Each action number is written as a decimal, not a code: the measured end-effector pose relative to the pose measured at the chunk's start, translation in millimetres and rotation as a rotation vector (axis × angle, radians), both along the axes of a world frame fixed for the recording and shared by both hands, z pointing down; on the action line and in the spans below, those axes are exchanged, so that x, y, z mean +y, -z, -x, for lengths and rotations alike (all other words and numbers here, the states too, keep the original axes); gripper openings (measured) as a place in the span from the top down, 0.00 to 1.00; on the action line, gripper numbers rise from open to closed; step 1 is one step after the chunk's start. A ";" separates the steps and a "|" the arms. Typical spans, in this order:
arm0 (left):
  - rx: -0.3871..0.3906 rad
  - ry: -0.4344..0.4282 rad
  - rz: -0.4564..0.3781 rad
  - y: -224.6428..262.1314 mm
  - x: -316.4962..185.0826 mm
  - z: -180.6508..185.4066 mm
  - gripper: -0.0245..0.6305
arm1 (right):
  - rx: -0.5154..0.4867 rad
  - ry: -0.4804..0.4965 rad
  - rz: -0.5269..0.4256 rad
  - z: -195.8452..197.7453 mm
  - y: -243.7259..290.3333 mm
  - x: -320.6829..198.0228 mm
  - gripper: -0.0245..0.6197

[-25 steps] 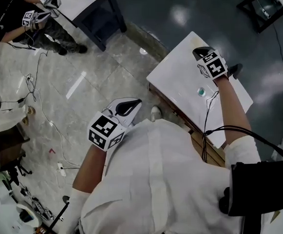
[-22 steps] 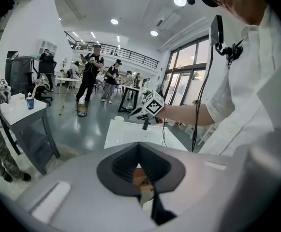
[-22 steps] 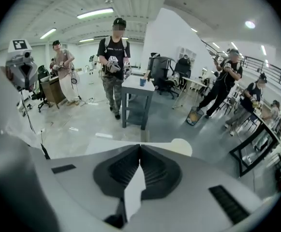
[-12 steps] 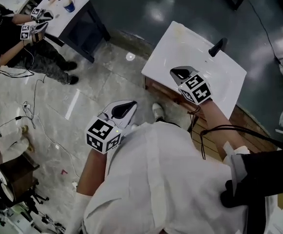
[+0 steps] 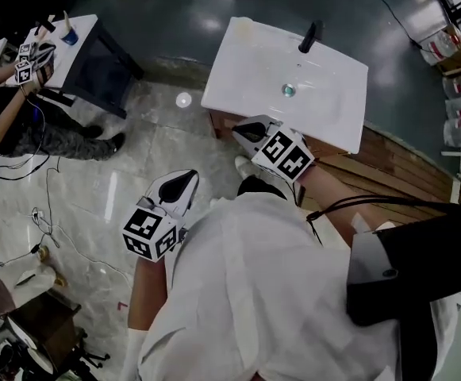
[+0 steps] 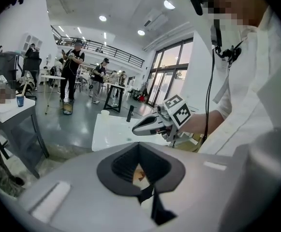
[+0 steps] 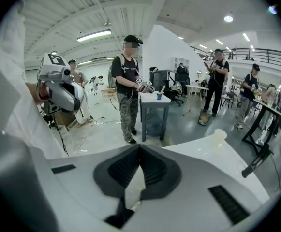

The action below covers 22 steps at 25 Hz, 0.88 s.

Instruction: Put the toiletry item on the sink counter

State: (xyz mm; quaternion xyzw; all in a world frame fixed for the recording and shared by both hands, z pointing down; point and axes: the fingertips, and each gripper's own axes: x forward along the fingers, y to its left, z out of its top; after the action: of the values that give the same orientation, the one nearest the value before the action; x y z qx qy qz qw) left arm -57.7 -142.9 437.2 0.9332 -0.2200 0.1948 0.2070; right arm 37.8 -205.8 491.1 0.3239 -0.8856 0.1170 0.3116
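Note:
The white sink counter [image 5: 246, 86] stands ahead of me, with a black faucet [image 5: 311, 35] and a round drain [image 5: 288, 90]. A small white cup-like item [image 7: 221, 135] rests on the counter's far left corner; the left gripper view also shows this item [image 6: 105, 113]. My right gripper [image 5: 246, 129] hovers just in front of the counter's near edge, shut and holding nothing. Lower left, over the marble floor, my left gripper [image 5: 184, 182] is shut and also holds nothing. Neither gripper touches the counter.
A dark table [image 5: 87, 54] carrying a blue cup [image 5: 71, 36] stands at the upper left, where another person [image 5: 8, 109] holds grippers. Cables [image 5: 48, 213] trail across the floor. Wooden boards [image 5: 405, 165] lie right of the counter, beside shelves of bottles [image 5: 460, 94].
My right gripper has drawn back from above the sink basin to in front of the counter's near edge. The view has swung so the counter sits further up. The left gripper stays by my side.

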 end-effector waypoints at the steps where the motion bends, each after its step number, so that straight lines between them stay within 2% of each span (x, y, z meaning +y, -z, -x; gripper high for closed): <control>1: 0.001 -0.005 0.000 -0.1 4.1 1.8 0.95 | -0.004 0.004 -0.001 5.0 1.0 7.6 0.95; 11: 0.006 -0.040 0.004 -4.6 31.6 12.1 0.95 | -0.016 0.035 -0.009 38.6 6.6 52.4 0.95; 22: 0.011 -0.031 0.009 -7.8 45.9 27.3 0.95 | -0.002 0.077 -0.027 61.3 11.1 68.5 0.95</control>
State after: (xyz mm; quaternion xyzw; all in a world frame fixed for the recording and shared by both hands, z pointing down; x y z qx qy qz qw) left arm -84.9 -97.0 445.0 0.9366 -0.2036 0.1938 0.2092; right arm -23.5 -137.4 480.0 0.2936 -0.8992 0.0932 0.3109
